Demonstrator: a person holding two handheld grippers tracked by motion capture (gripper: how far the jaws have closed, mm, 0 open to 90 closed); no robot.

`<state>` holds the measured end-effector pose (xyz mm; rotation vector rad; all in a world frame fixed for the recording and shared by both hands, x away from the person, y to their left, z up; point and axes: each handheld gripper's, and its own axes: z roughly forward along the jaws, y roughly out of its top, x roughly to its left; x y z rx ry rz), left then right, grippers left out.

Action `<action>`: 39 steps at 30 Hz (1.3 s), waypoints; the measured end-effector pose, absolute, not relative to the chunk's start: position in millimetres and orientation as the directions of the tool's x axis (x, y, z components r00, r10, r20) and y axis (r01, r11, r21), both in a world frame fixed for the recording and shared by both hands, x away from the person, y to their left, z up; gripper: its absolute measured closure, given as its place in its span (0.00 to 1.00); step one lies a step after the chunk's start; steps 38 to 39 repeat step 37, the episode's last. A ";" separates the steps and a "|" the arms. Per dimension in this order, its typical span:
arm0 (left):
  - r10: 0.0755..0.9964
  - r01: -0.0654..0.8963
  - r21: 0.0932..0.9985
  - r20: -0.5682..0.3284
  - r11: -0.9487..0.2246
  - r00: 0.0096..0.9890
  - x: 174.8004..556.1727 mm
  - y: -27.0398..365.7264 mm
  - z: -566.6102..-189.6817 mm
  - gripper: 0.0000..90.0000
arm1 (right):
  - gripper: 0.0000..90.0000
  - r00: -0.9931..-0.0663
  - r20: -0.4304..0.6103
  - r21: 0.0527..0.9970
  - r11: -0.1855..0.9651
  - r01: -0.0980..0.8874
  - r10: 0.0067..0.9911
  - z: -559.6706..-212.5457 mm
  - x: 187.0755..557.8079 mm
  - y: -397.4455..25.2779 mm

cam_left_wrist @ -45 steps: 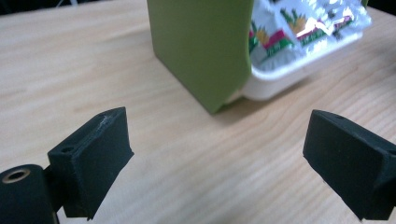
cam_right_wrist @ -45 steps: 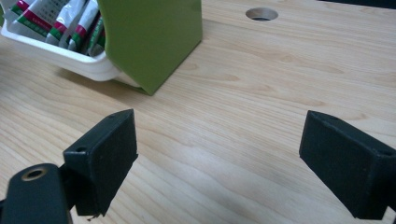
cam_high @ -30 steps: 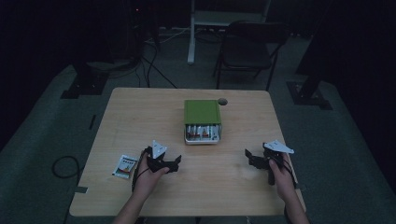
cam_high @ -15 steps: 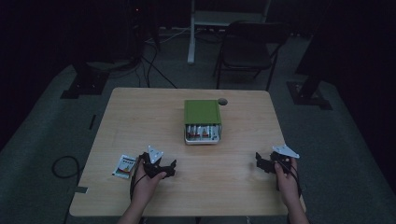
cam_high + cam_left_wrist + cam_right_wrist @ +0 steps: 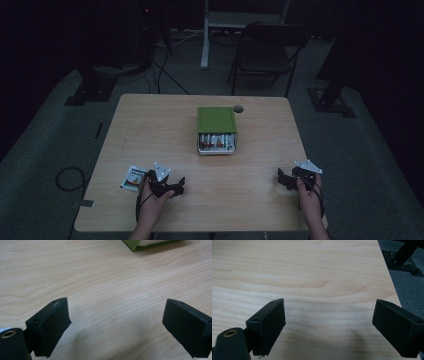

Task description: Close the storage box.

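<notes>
A green box (image 5: 216, 120) sits near the middle of the worktop (image 5: 150, 130), a bit toward the far side. Its tray (image 5: 216, 144) is slid out toward the person. Inside the tray stand small things in a row, with red, green and white on them. They are too small to tell what they are. A corner of the green box (image 5: 140, 245) also shows at the top of the left gripper view.

Just behind the box, by its far right corner, is a small round dark thing (image 5: 238, 108). A small printed packet (image 5: 133, 178) lies flat near the front left of the worktop.

The left hand-held gripper (image 5: 176, 186) is near the front edge, just beside the packet but not touching it. In the left gripper view its two black jaws are spread wide apart. There is bare wood between them and they hold nothing.

The right hand-held gripper (image 5: 283, 179) is near the front right corner of the worktop, well apart from the box. In the right gripper view its jaws are also wide apart over bare wood, and they hold nothing. The right edge of the worktop and dark floor (image 5: 409, 285) show beside it.

A dark chair (image 5: 265, 50) stands on the floor behind the worktop.
</notes>
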<state>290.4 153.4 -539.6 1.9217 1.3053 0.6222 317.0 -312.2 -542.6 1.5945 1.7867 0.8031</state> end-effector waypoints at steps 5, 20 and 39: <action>0.928 0.597 0.768 -0.011 -0.231 0.373 284.3 155.5 -541.7 0.09 | 0.12 -0.101 -0.047 0.758 0.101 0.645 0.994 -545.2 312.7 -309.9; 0.919 0.655 0.697 0.014 -0.291 0.393 279.1 149.0 -546.6 0.09 | 0.12 -0.140 0.016 0.721 0.086 0.688 0.990 -550.9 307.9 -311.7; 0.947 0.685 0.688 0.013 -0.241 0.321 280.4 140.0 -547.1 0.03 | 0.12 -0.153 0.017 0.720 0.095 0.687 0.988 -550.6 309.0 -312.7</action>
